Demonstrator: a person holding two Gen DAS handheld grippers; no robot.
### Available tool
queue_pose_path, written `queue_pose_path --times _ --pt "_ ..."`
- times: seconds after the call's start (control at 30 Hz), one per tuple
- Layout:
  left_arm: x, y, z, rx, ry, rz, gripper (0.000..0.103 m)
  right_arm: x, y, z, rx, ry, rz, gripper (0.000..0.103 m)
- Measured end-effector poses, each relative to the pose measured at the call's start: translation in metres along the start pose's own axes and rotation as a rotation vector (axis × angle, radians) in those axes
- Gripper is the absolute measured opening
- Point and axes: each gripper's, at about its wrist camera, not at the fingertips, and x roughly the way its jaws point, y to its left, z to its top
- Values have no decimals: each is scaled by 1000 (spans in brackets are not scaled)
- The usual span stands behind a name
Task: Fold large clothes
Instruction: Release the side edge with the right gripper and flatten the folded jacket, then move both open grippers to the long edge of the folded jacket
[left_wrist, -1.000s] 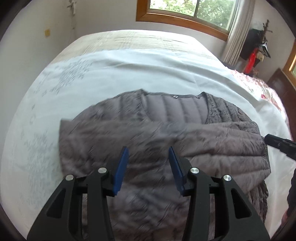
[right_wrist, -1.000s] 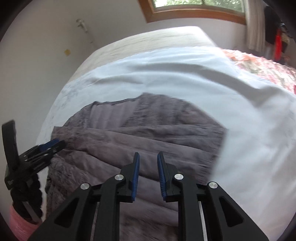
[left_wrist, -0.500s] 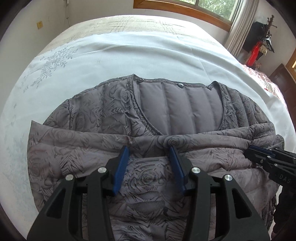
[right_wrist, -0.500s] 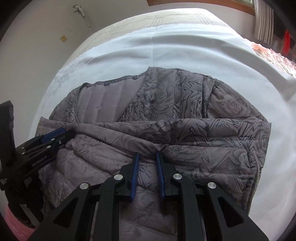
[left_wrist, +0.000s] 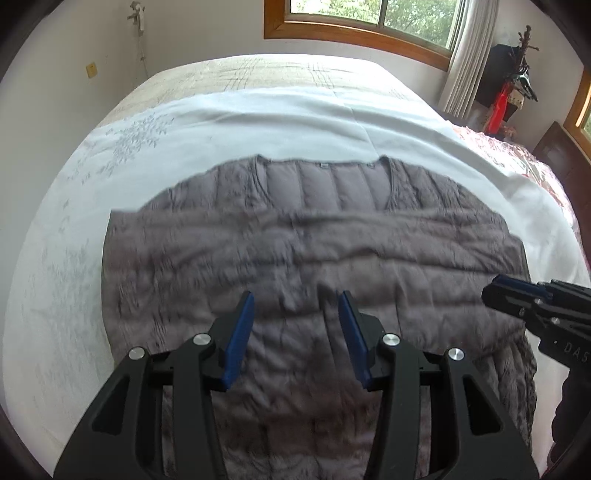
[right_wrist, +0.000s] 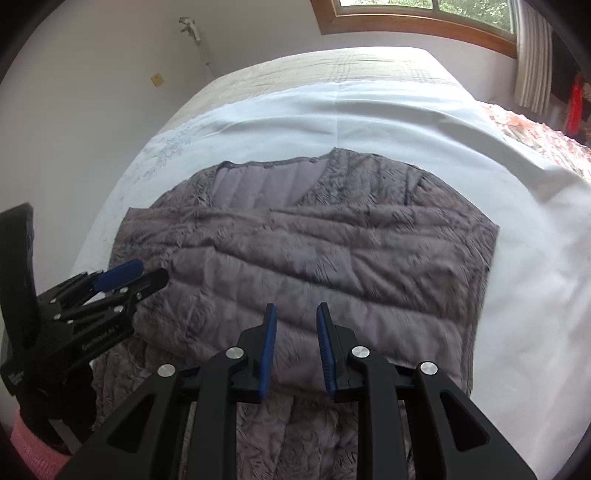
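Backed off from jacket (left_wrist: 295, 258), folded flat on bed (left_wrist: 258, 122). Left gripper (left_wrist: 295, 325) spread, empty. Right gripper (right_wrist: 295, 332) just widened, narrow gap, nothing pinched. Fold released; next fold likely.

Home bedroom: big bed (left_wrist: 295, 74) w/ white sheet (left_wrist: 258, 125), wood-framed window (left_wrist: 362, 33) w/ curtain (left_wrist: 461, 59), quilted jacket (left_wrist: 314, 258) laid out on the bed.
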Motion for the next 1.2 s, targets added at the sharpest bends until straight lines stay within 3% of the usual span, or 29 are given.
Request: queue_pose_path --times 0.4,1.2 --pt "24 1 -23 11 34 20 47 29 -6 -21 -13 35 -44 23" --pt "36 1 -26 16 27 22 48 45 -6 -28 -47 7 -63 23"
